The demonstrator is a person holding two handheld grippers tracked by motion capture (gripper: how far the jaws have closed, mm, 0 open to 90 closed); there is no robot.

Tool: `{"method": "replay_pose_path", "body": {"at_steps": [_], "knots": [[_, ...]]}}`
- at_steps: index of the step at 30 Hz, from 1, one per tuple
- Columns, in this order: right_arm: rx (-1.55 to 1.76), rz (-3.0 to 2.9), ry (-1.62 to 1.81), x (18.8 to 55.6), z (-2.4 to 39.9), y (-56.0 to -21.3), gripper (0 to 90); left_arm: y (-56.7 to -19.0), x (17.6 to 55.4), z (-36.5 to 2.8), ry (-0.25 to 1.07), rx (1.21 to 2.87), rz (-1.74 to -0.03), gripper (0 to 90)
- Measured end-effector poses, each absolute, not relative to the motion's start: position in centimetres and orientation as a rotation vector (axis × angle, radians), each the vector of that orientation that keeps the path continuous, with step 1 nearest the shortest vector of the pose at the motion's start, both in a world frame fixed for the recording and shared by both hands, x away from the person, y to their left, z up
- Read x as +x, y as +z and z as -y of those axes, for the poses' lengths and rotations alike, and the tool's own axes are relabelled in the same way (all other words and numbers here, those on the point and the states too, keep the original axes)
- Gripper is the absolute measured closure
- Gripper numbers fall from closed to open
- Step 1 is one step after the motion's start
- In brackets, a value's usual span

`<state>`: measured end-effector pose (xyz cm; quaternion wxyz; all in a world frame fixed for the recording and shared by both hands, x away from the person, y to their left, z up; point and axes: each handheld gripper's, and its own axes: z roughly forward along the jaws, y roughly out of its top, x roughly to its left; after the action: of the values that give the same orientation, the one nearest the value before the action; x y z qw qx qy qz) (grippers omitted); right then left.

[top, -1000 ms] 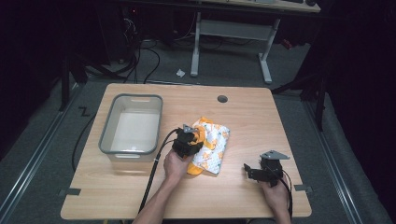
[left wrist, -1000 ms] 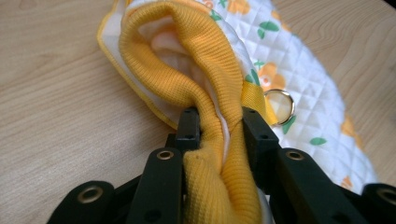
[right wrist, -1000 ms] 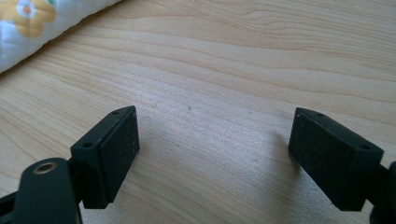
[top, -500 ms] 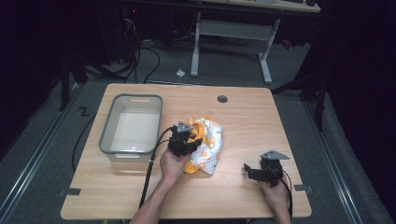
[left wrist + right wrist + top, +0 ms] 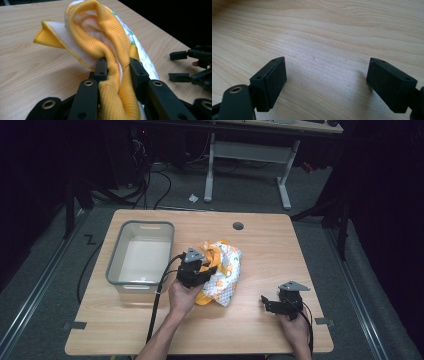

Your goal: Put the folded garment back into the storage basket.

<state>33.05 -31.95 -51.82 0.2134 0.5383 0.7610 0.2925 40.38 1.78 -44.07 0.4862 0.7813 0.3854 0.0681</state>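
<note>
left gripper (image 5: 116,72) clamped on the yellow cloth (image 5: 220,270) mid-table, right gripper (image 5: 270,304) jaws apart – the thin hem grip could slip.

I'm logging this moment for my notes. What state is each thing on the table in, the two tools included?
Left tool: shut on the cloth's orange ribbed edge.
Right tool: open, nothing between its jaws, low over bare wood.
Cloth: bunched up, one end gripped and raised, the rest on the table.
Tub: upright, open-topped, empty, beside the cloth.
</note>
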Motion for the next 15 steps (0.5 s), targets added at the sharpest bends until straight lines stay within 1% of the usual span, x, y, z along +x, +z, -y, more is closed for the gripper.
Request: {"method": "replay_pose_path", "body": {"at_steps": [15], "knots": [[1.493,-2.113,0.812,33.0,31.9,-51.8,16.3,-42.8,40.2,-4.1,0.162,1.853,-0.951,71.8]]}}
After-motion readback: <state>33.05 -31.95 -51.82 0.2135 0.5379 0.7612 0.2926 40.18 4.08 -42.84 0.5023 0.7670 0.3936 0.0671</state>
